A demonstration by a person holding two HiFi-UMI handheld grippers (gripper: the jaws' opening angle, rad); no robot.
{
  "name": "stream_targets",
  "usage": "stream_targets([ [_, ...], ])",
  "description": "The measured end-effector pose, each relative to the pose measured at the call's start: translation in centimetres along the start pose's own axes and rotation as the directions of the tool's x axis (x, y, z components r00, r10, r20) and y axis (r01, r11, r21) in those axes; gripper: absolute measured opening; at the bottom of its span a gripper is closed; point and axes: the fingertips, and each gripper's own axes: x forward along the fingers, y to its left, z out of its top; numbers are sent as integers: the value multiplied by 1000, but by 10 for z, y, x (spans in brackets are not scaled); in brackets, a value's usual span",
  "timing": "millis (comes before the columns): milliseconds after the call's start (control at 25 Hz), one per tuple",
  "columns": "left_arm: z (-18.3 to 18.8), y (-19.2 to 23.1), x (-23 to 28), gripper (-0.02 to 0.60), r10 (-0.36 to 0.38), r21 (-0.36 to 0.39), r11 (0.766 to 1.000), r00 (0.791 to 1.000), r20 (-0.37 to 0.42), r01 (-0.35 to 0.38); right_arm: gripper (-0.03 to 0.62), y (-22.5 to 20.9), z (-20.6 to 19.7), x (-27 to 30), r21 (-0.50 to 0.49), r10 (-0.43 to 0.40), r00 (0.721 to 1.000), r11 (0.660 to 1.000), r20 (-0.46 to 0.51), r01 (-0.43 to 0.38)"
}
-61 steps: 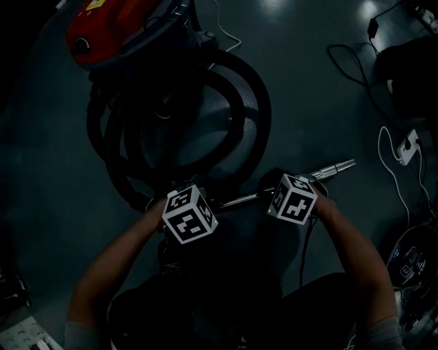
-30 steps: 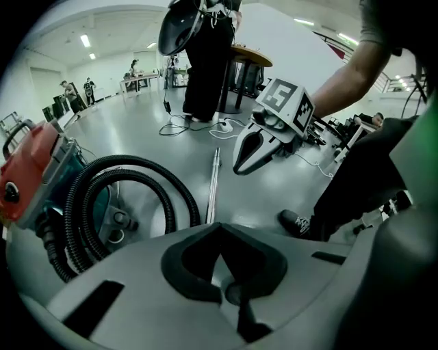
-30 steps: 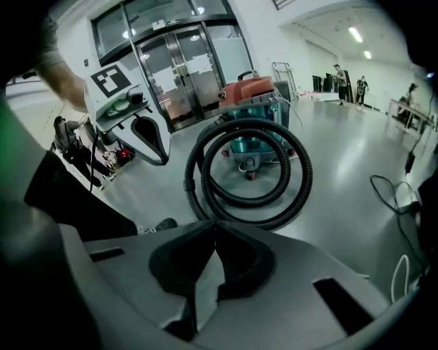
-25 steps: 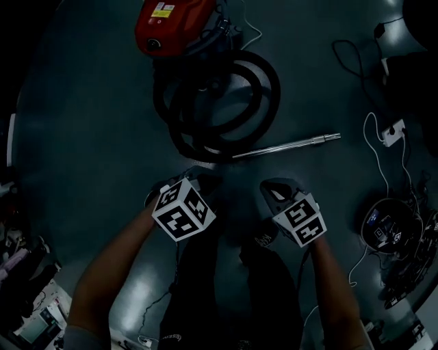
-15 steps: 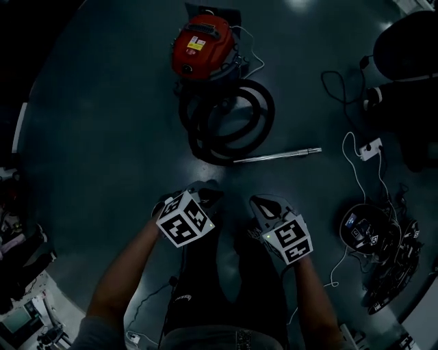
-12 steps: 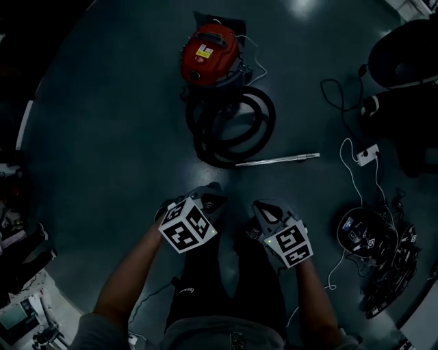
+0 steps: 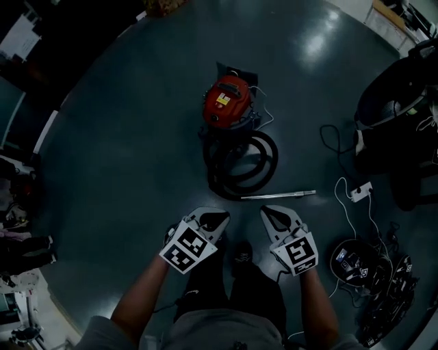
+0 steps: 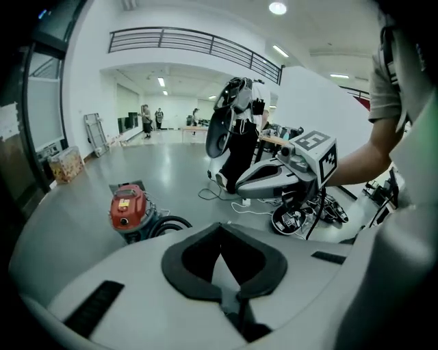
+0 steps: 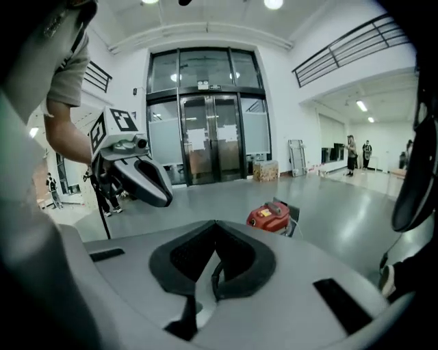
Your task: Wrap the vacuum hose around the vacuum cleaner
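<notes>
The vacuum cleaner (image 7: 229,102) stands on the floor (image 7: 123,137); the hose (image 7: 272,156) lies coiled just before it, the tube (image 7: 277,196) nearer, and cables (image 7: 349,198) to the right.

Head view underexposed, the floor (image 7: 123,137) carrying pale lamp glare toward its top right edge, only the vacuum cleaner (image 7: 228,102) holding colour; both gripper views bright under ceiling lamps (image 8: 277,8), fisheye-bent, with dark vignetted corners.
</notes>
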Motion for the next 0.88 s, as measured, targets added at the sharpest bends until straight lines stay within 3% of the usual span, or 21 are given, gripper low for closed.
stream_targets([
  [160,33,-1,-24,6,114,-9,994,993,43,-113,6,-16,38,-18,-18,-27,996,999,89,28],
  [280,54,-13,-45,6,160,-15,987,984,75,-160,6,-17,46,-31,-35,-58,991,997,122,63],
  [520,53,-29,-66,7,189,-39,982,979,81,-186,6,-15,27,-40,-28,-66,989,997,130,70],
  [760,30,-17,-52,6,193,-35,981,980,55,-192,6,-34,-19,-22,-78,-94,992,992,83,101],
  [880,20,-11,-54,6,186,-38,982,980,65,-184,6,-26,-19,-21,-74,-118,989,989,91,125],
])
